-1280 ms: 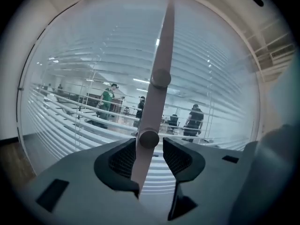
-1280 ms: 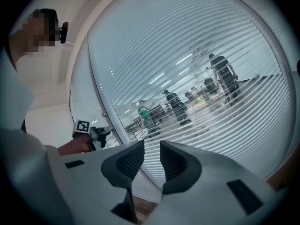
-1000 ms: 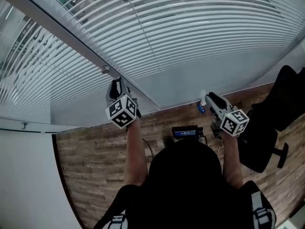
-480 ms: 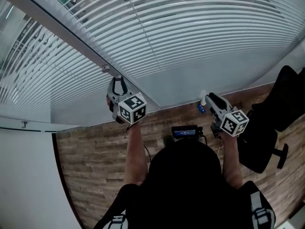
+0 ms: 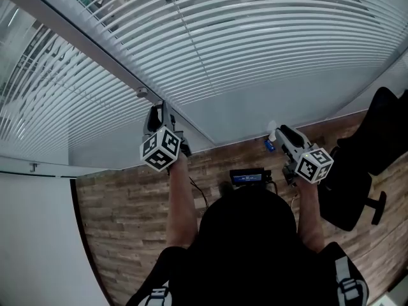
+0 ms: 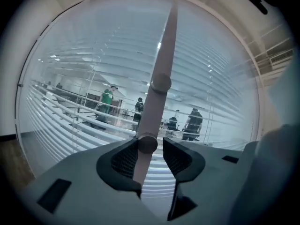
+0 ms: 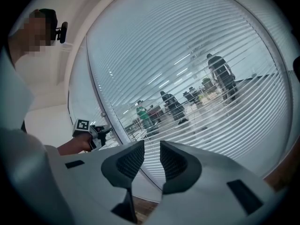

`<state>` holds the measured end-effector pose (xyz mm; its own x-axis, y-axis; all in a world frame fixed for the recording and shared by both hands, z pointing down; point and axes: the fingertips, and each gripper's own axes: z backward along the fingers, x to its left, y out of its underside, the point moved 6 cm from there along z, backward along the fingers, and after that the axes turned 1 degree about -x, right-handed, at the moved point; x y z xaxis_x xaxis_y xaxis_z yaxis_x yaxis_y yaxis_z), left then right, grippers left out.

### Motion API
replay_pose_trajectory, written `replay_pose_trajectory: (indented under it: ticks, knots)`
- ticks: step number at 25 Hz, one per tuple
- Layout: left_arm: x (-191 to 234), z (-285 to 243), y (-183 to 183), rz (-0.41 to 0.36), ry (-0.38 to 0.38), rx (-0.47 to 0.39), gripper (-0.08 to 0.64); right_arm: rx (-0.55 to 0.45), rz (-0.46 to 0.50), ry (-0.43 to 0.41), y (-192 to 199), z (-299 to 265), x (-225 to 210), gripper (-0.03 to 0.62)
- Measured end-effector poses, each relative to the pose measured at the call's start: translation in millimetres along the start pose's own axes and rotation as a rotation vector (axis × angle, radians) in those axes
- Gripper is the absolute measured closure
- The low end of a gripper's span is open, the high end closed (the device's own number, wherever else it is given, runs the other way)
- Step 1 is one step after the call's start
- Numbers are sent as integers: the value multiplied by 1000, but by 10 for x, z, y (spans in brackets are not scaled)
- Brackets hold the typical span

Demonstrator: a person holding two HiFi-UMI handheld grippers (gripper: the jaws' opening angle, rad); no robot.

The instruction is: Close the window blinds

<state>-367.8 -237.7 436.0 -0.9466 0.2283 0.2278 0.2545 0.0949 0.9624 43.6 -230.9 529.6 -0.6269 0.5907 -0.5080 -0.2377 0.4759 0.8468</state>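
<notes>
White slatted blinds [image 5: 255,37] cover the curved window, and their slats [image 7: 211,78] stand tilted enough to show an office with people behind. The pale tilt wand [image 6: 161,55] hangs straight down in front of the blinds [image 6: 93,125]. My left gripper [image 6: 151,146] is at the wand, beside the grey window post [image 5: 76,40]. Its jaws have just been opening, and the wand stands between them against the left pad, clear of the right pad. My left gripper [image 5: 158,116] points at the window. My right gripper [image 5: 278,132] is held low to the right, open [image 7: 152,156] with nothing in it.
A black office chair [image 5: 376,145] stands at the right on the wooden floor [image 5: 127,215]. A small device with a lit screen [image 5: 247,177] lies near the person's front, and a blue item [image 5: 268,145] by the window base. A white wall [image 5: 32,234] fills the left.
The left gripper rolled to the right half a second ago and has rolled back to the left. The right gripper has not moved.
</notes>
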Motion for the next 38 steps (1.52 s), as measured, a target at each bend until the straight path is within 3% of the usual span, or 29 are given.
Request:
replay_pose_trajectory:
  ticks: [2, 8, 12, 14, 16, 17, 18, 21, 22, 24, 28, 31, 33, 38]
  knots:
    - [2, -6, 9, -69, -30, 16, 422, 0, -1, 3, 5, 8, -1, 486]
    - [-40, -43, 172, -404, -126, 74, 423, -6, -4, 4, 123, 5, -73, 486]
    - [-96, -59, 112, -661, -195, 104, 423, 2, -4, 0, 37, -1, -16, 486]
    - [-122, -63, 101, -752, -218, 115, 423, 6, -4, -4, 14, -7, 7, 486]
    - [-134, -61, 90, -745, -205, 106, 423, 8, -3, -8, 2, -12, 21, 486]
    - [-130, -50, 85, -680, -183, 92, 423, 9, -2, -11, -1, -16, 28, 486]
    - [-116, -28, 85, -572, -153, 76, 423, 9, -1, -14, -2, -22, 33, 486]
    - [-30, 40, 108, -149, -62, 22, 383, 8, -1, -23, 20, -44, 25, 486]
    - [-1, 45, 109, -59, -43, 5, 379, 8, -2, -24, 35, -47, 12, 486]
    - [25, 31, 77, 8, -24, -24, 379, 9, -4, -22, 67, -45, -13, 486]
    - [-2, -18, 49, -38, -39, -10, 418, 7, -7, -16, 104, -32, -41, 486]
    - [-18, -16, 40, -143, -75, 24, 423, 7, -5, -16, 85, -34, -25, 486]
    - [-56, -23, 33, -263, -106, 47, 423, 7, -5, -15, 67, -34, -15, 486]
    - [-150, -59, 53, -672, -213, 80, 423, 10, -8, -14, 53, -32, 4, 486]
